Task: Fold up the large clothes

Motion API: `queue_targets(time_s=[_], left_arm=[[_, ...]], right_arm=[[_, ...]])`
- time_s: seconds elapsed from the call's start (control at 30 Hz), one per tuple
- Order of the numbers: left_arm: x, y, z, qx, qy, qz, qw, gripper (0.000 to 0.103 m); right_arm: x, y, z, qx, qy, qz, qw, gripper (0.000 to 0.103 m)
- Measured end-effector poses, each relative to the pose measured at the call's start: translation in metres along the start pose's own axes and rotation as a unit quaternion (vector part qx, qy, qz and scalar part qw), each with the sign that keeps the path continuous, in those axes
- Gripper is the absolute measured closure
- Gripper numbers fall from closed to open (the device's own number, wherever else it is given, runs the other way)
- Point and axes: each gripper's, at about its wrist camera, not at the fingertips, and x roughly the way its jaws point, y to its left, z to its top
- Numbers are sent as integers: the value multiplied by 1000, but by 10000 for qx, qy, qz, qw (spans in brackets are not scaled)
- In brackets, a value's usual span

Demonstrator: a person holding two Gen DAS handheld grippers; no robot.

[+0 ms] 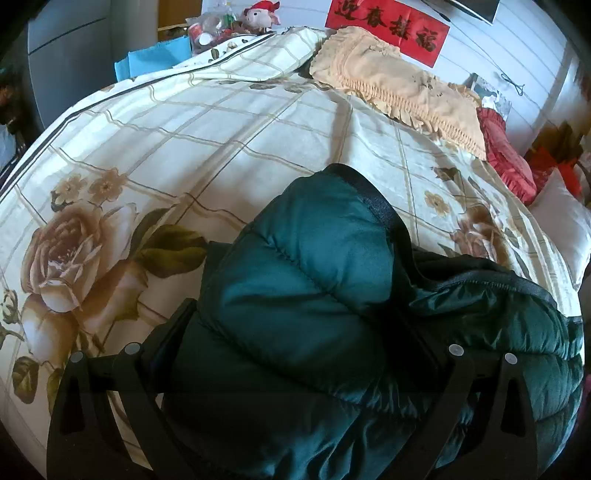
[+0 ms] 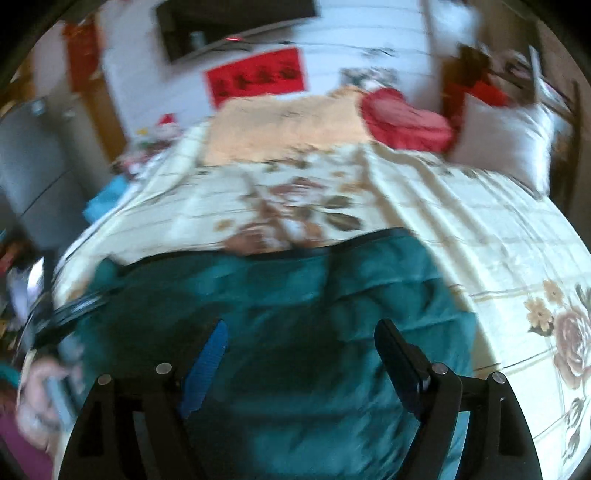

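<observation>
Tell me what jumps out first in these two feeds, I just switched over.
The dark green puffer jacket dominates, bunched up between the left gripper fingers, near the front of the bed. Beneath it spreads a cream bedspread with big rose prints. At the far end a peach frilled pillow lies under a red banner on the wall; the right gripper view is blurred, jaws apart over the jacket.

One green puffer jacket (image 1: 295,288), one floral bedspread (image 1: 207,147), three pillows (peach (image 1: 399,88), red (image 1: 506,155), white (image 1: 565,221)).
</observation>
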Motion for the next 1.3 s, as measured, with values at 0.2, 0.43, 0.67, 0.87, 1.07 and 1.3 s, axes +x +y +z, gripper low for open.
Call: queue_targets(time_s=[0.2, 0.43, 0.67, 0.87, 1.07, 1.3], left_arm=[[-1, 0, -2, 16, -71, 23, 10000, 3], [-1, -1, -4, 47, -117, 68, 9999, 2], [-2, 0, -3, 25, -127, 47, 9999, 2], [-1, 0, -3, 29, -129, 52, 9999, 2], [-2, 1, 0, 43, -145, 85, 9999, 1], [-13, 7, 1, 2, -155, -24, 9999, 2]], right_arm=[[27, 53, -25, -574, 204, 218, 9979, 23], [55, 58, -45, -777, 351, -43, 9963, 20], [5, 19, -33, -432, 53, 4, 9991, 21], [6, -38, -38, -56, 158, -590, 9981, 20], [31, -53, -52, 49, 341, -670, 9972, 19], [-10, -49, -50, 117, 175, -651, 9977, 19]])
